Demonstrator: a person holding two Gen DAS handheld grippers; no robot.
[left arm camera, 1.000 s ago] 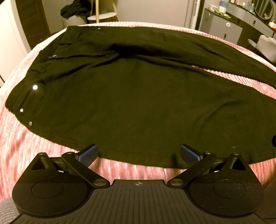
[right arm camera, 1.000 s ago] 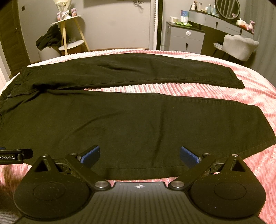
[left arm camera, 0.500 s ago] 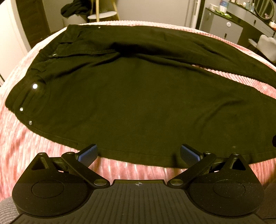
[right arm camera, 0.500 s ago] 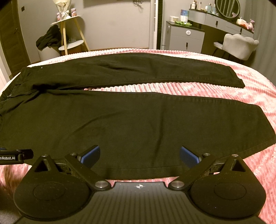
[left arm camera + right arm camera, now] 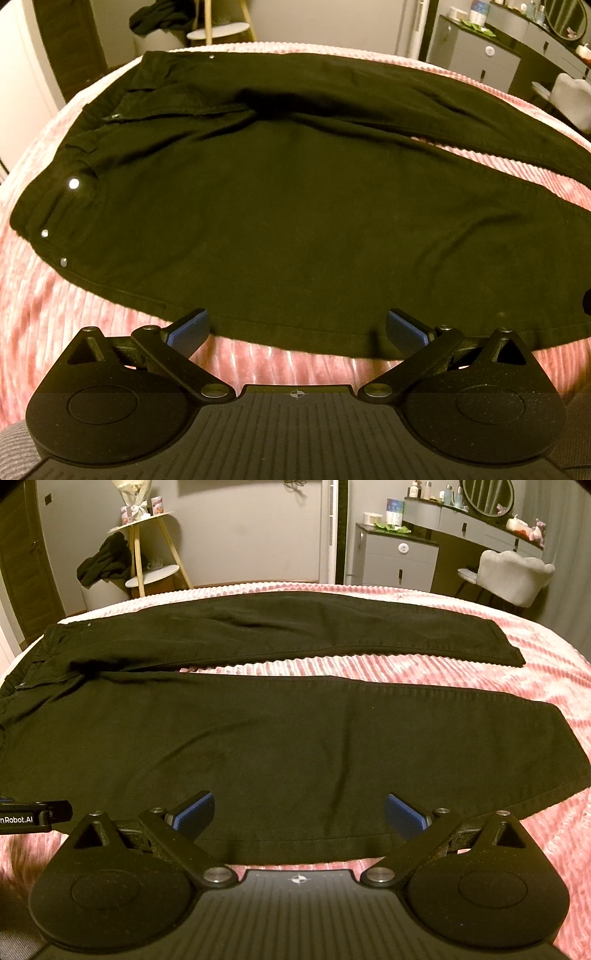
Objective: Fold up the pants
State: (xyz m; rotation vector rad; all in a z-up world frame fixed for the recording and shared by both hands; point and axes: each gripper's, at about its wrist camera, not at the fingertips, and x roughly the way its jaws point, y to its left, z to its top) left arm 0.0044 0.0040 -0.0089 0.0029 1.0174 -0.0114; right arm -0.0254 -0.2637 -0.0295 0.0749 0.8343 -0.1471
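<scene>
Black pants [image 5: 280,206] lie spread flat on a pink ribbed bed cover [image 5: 48,317], waistband to the left, both legs running right. In the right wrist view the pants [image 5: 295,746] show a near leg and a far leg with a pink strip between them. My left gripper [image 5: 295,328] stands open just above the near side seam close to the hip, nothing between its blue pads. My right gripper [image 5: 299,814] is open over the near leg's front edge, further toward the hem. The left gripper's tip [image 5: 33,816] shows at the left edge of the right wrist view.
The bed cover [image 5: 517,672] extends right past the hems. Beyond the bed stand a wooden tripod side table [image 5: 155,554] with dark clothes [image 5: 105,563] hanging on it, a grey dresser [image 5: 395,557] and a pale chair [image 5: 509,576].
Both grippers have edged slightly forward toward the pants' near edge; the fingers stay open and the pants have not moved.
</scene>
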